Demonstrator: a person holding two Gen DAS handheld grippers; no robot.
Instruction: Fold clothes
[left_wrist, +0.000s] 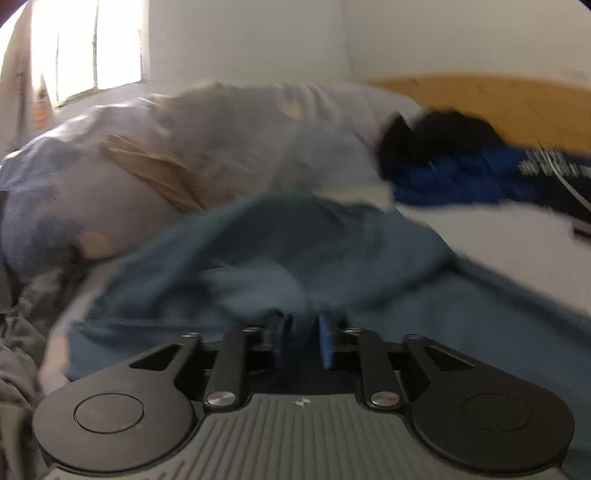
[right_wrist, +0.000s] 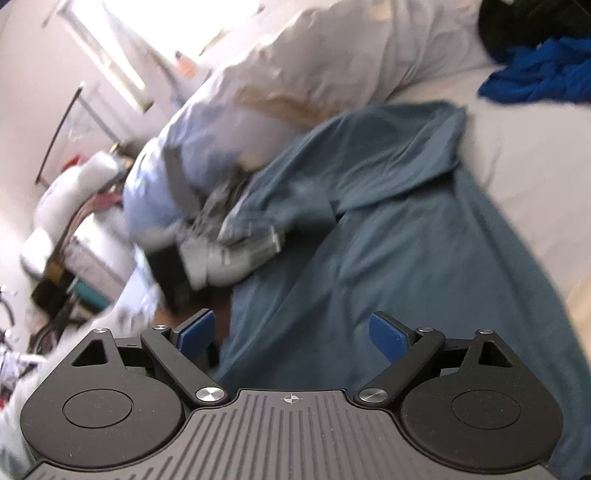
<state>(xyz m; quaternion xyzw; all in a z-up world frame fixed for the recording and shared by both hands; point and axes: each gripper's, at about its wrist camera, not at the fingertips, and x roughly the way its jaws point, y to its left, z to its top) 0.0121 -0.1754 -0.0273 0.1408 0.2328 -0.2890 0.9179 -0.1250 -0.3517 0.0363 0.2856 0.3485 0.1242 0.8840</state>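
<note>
1. My left gripper (left_wrist: 303, 325) has its blue pads close together with a fold of the teal-blue cotton garment (left_wrist: 258, 251) bunched between them; through the blur I cannot tell whether they press on it.
2. My right gripper (right_wrist: 293, 332) stands wide open above the same garment (right_wrist: 388, 229), holding nothing.
3. The garment lies spread on the white bed sheet (right_wrist: 524, 155), one part doubled over.
4. A pale rumpled duvet (left_wrist: 221, 129) lies just beyond it.
5. A bright blue cloth (right_wrist: 543, 70) sits well apart, near a black one (left_wrist: 436, 129).
</note>
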